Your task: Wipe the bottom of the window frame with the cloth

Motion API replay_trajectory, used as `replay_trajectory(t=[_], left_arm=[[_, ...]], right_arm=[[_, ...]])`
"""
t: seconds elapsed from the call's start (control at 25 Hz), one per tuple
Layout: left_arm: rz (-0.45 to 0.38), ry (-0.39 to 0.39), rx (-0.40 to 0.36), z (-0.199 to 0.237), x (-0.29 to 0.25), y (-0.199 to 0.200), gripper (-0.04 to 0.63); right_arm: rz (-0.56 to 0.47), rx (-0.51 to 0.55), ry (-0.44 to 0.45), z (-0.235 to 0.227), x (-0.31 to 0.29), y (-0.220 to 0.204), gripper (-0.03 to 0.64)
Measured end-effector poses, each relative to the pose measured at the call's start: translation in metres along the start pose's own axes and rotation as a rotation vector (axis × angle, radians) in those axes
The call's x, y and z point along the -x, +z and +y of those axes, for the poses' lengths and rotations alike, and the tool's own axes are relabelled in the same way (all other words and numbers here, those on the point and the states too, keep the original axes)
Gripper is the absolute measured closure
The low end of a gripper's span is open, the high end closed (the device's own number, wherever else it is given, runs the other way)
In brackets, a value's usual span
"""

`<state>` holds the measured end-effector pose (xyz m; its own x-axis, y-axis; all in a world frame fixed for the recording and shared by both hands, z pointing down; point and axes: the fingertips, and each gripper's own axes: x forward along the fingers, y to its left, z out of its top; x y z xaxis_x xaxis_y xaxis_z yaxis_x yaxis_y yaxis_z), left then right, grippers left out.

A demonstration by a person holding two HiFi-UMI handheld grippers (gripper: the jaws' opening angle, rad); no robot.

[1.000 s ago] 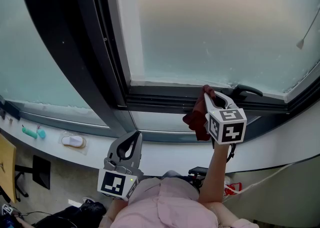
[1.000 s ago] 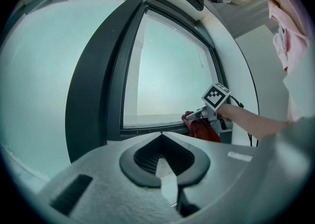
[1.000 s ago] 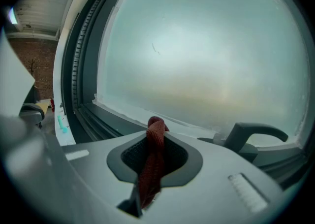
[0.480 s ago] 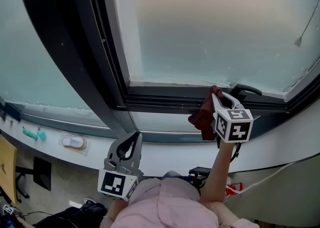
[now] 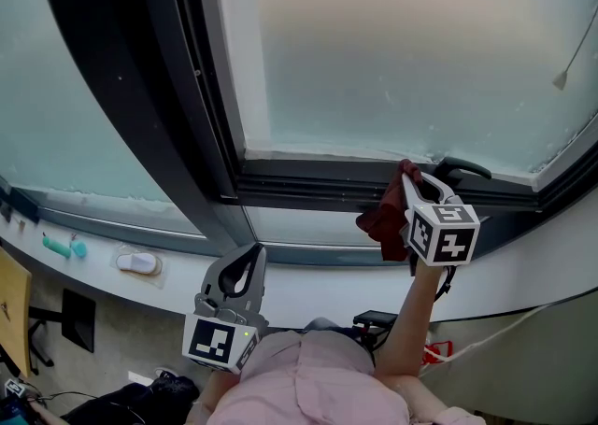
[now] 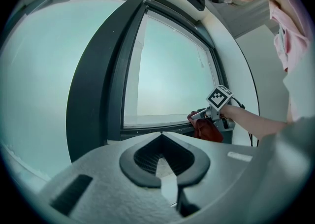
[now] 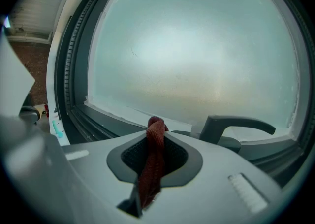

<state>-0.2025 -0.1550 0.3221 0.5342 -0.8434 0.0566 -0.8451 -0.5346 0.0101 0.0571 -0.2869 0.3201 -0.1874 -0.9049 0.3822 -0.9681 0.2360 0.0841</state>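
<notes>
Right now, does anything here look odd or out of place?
Nothing stands out. The right gripper clamps the cloth at the bottom of the frame, beside the handle; the left gripper hangs shut and empty.

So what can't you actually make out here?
- Whether the cloth touches the window frame: head view, the right claw covers the spot.
- The teal things and white object at lower left: head view, too small to name.
- The hanging cord: head view, cut off by the right edge.
- Outside: frosted glass hides it in every view.
</notes>
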Motion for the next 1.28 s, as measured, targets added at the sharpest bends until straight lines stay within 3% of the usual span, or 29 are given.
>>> replay_trajectory(t=[0.4, 0.52, 0.68, 0.84, 1.04, 1.28], left_arm=[[0.0, 0.026, 0.021, 0.006, 0.011, -0.004, 0.598], [-0.003, 0.037, 0.024, 0.008, 0.021, -0.003, 0.597], [-0.001, 0.06, 0.027, 0.013, 0.036, -0.005, 0.597], [-0.001, 0.064, 0.026, 0.013, 0.05, -0.005, 0.597], [-0.002, 0.086, 0.028, 0.019, 0.068, -0.006, 0.597], [-0.006, 0.131, 0.03, 0.031, 0.089, -0.007, 0.597]], right_arm=[[0.008, 0.073, -0.054, 0.002, 0.0, 0.002, 0.566], [-0.056, 0.087, -0.052, 0.012, 0.009, 0.011, 0.566], [-0.2, 0.073, 0.04, 0.057, 0.022, 0.035, 0.566], [-0.277, 0.122, 0.159, 0.126, 0.025, 0.05, 0.566], [-0.286, 0.145, 0.346, 0.217, 0.015, 0.054, 0.566], [-0.276, 0.132, 0.407, 0.261, -0.004, 0.055, 0.566]])
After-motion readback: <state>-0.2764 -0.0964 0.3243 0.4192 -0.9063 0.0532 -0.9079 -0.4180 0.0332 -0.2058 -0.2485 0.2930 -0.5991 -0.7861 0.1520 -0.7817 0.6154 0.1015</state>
